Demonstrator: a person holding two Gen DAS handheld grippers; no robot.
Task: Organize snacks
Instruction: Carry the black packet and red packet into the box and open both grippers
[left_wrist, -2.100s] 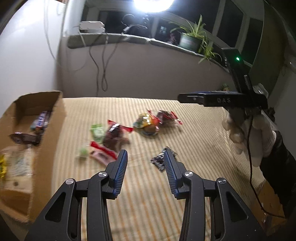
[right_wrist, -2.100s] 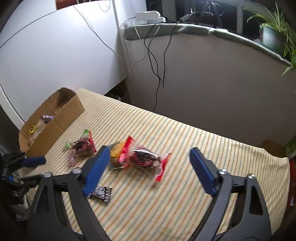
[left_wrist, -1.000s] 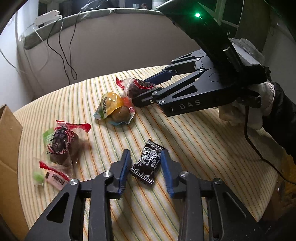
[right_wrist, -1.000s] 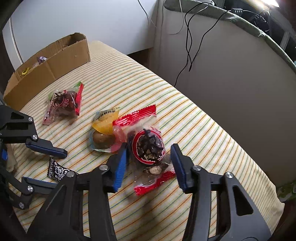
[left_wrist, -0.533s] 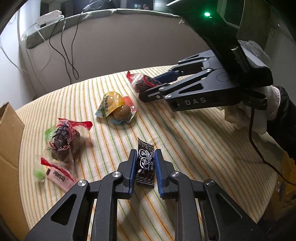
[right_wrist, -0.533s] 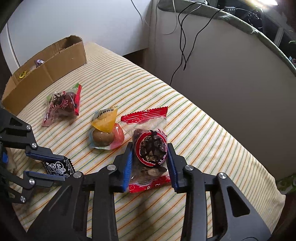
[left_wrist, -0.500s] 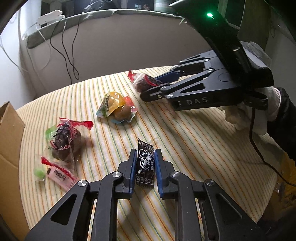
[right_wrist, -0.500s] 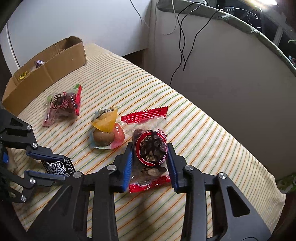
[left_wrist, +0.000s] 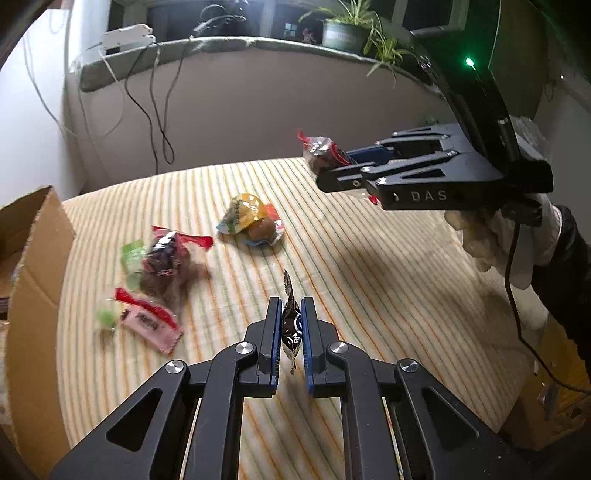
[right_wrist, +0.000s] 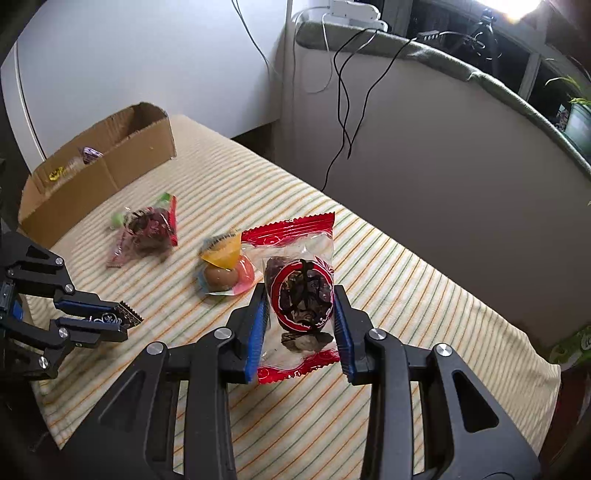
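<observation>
Left gripper (left_wrist: 289, 334) is clamped on a small black foil candy wrapper (left_wrist: 290, 325), held edge-up between its blue pads above the striped tablecloth (left_wrist: 369, 266). Right gripper (right_wrist: 298, 325) is clamped on a clear red-edged packet of dark dried fruit (right_wrist: 299, 291), lifted clear of the cloth. An open brown cardboard box (right_wrist: 92, 177) at the table's left end contains several wrapped snacks.
</observation>
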